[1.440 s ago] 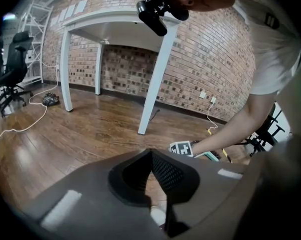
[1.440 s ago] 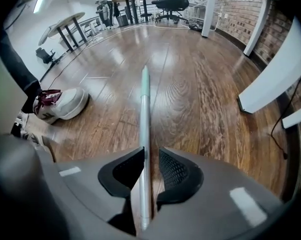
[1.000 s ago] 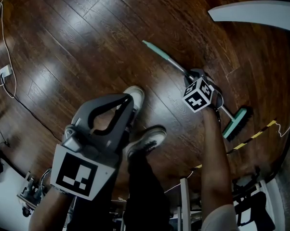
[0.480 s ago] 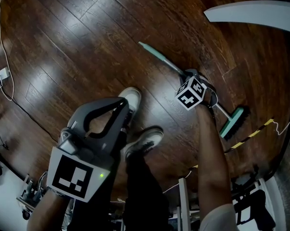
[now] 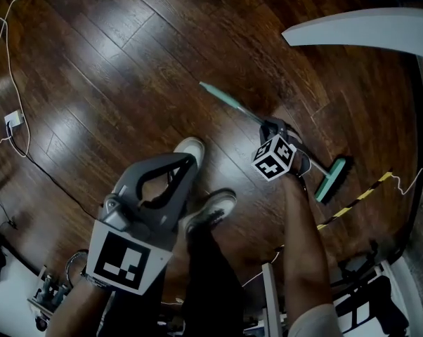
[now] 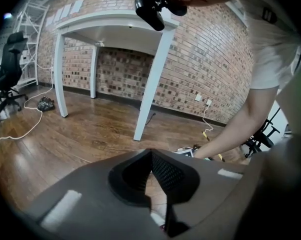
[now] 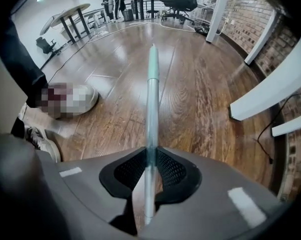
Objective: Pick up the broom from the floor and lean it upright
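Observation:
The broom lies slanted over the dark wood floor, its teal-tipped metal handle (image 5: 229, 100) running down to a teal brush head (image 5: 331, 177). My right gripper (image 5: 269, 123) points straight down at the middle of the handle. In the right gripper view the handle (image 7: 151, 94) runs between the jaws of the right gripper (image 7: 150, 151); the jaws are closing and both pads (image 7: 166, 170) press on it. My left gripper (image 5: 189, 159) hangs at the lower left, away from the broom. Its jaw tips meet, shut on nothing, in the left gripper view too (image 6: 151, 154).
The person's two shoes (image 5: 190, 149) (image 5: 211, 209) stand between the grippers. A white table edge (image 5: 359, 30) crosses the top right. A white cable with a plug (image 5: 11, 121) trails at the left. A yellow-black striped cord (image 5: 359, 201) lies near the brush head.
The right gripper has drawn in on the handle and come up towards the camera; the broom has shifted left with it. The left gripper has risen a little.

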Demonstrator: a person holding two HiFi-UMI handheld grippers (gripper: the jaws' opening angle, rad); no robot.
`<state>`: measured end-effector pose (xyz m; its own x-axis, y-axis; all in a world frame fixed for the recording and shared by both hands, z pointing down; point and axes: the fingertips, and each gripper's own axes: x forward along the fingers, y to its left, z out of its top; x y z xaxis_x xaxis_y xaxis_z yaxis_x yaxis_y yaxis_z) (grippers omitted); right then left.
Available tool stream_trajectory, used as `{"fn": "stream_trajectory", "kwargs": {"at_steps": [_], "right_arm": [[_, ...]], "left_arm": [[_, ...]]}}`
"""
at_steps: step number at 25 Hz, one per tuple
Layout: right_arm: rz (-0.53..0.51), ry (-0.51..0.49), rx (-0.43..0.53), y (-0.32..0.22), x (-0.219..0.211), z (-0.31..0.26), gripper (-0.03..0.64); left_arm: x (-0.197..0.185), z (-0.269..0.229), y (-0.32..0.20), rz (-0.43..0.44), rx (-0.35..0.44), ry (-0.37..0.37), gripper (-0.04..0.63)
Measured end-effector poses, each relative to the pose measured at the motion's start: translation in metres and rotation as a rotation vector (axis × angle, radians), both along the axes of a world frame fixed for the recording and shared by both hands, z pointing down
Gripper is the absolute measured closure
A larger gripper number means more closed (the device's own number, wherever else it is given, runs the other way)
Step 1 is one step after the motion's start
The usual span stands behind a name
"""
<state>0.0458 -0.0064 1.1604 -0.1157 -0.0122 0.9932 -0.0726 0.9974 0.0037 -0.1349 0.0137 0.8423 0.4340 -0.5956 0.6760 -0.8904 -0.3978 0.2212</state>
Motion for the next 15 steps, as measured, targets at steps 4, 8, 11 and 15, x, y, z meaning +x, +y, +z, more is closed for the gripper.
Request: {"fn": "stream_trajectory", "kwargs": {"at_steps": [4,8,11,15], "right_arm": [[0.042,-0.026,0.03,-0.011,0.007,-0.052,0.532],[0.097,-0.06,0.068,-0.03,0.023,-0.105,0.532],[0.154,-0.095,0.121,-0.048,0.035,-0.147,0.531],[0.218,-0.144,0.167,-0.062,0.053,-0.198,0.531]], "left_arm": [[0.007,-0.047,-0.014,0.046,0.037,0.003,0.594],[0.019,-0.095,-0.023,0.095,0.049,0.019,0.594],[0.027,-0.126,-0.031,0.137,0.072,0.023,0.594],[0.042,-0.16,-0.045,0.181,0.09,0.046,0.594]]}}
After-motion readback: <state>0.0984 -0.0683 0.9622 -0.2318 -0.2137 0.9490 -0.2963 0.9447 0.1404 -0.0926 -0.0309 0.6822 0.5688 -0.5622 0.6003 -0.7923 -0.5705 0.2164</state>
